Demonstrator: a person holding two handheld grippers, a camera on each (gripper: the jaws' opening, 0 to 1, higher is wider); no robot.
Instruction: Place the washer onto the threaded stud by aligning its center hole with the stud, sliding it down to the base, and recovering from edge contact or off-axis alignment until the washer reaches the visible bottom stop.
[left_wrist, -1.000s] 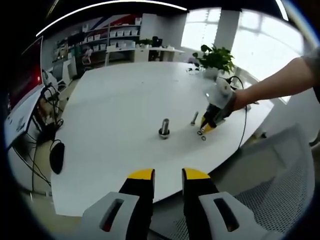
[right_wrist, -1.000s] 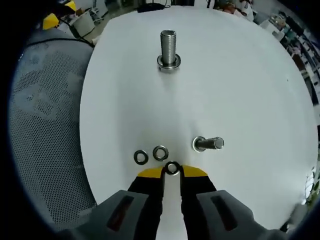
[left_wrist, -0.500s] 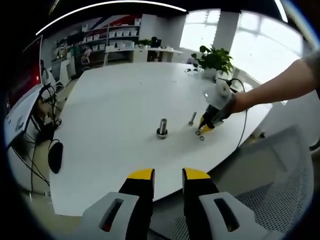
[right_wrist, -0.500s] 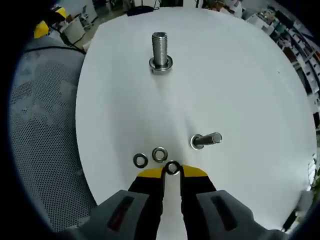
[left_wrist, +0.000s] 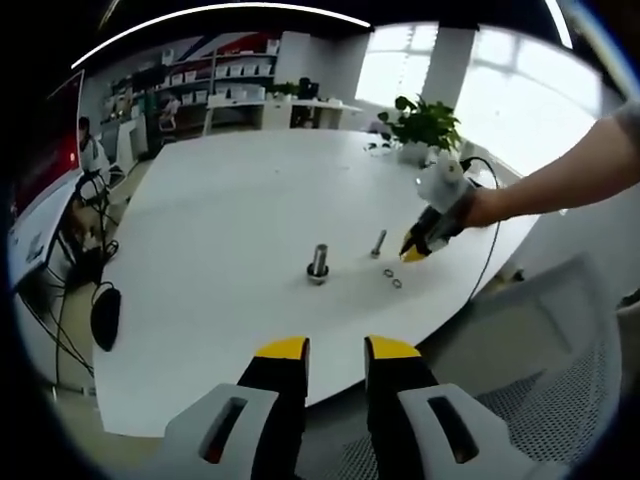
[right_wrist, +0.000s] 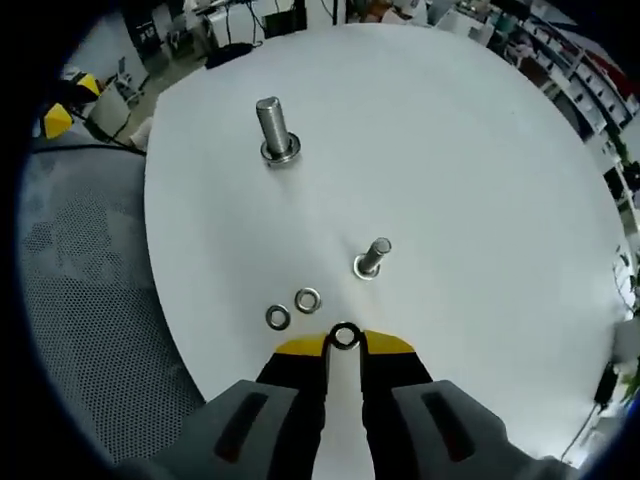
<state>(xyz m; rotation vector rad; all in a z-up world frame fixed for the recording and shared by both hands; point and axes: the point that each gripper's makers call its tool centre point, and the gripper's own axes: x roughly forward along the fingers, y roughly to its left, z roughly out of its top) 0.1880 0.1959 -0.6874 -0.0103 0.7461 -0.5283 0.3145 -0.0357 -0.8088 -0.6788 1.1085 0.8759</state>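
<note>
Lifted off the white table (left_wrist: 220, 200) since a second ago, the right tongs (left_wrist: 410, 255) hover beyond the empty, parted left tongs (left_wrist: 335, 350), their grip too small to read. Right gripper view: right tongs (right_wrist: 344, 343) pinch a washer (right_wrist: 345, 335); two washers (right_wrist: 292, 309) lie ahead-left, small stud (right_wrist: 371, 257) ahead, large threaded stud (right_wrist: 273, 130) farthest.

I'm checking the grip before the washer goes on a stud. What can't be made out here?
- Right gripper view: the claw tips cover the held washer's edges, so grip depth is unclear.
- Left gripper view: the loose washers are too small to show their holes.
- Left gripper view: the large stud's threads are too small to read.
</note>
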